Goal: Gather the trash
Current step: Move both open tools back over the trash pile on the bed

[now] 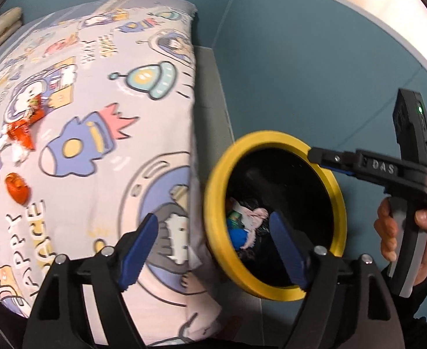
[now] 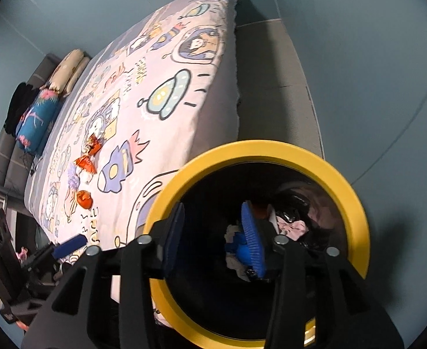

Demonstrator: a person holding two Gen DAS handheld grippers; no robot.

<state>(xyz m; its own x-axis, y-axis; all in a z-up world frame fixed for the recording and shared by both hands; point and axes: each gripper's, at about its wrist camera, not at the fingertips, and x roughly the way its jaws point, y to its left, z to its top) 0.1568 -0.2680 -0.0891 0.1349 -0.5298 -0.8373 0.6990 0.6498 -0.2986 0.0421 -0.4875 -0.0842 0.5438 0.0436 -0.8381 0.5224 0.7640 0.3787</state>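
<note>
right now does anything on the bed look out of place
Yes: crumpled orange wrappers and a small orange scrap lie loose on the cartoon-print bedspread, litter not yet in the yellow-rimmed bin beside the bed.

Wrappers (image 1: 18, 133) on the bed (image 1: 97, 93); bin (image 1: 274, 218) beside its edge, trash (image 1: 248, 218) inside.

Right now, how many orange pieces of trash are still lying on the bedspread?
3: a crumpled orange ball nearest the bed's foot, an orange wrapper just beyond it, and a smaller orange wrapper further up. More may be hidden among the white scraps.
</note>
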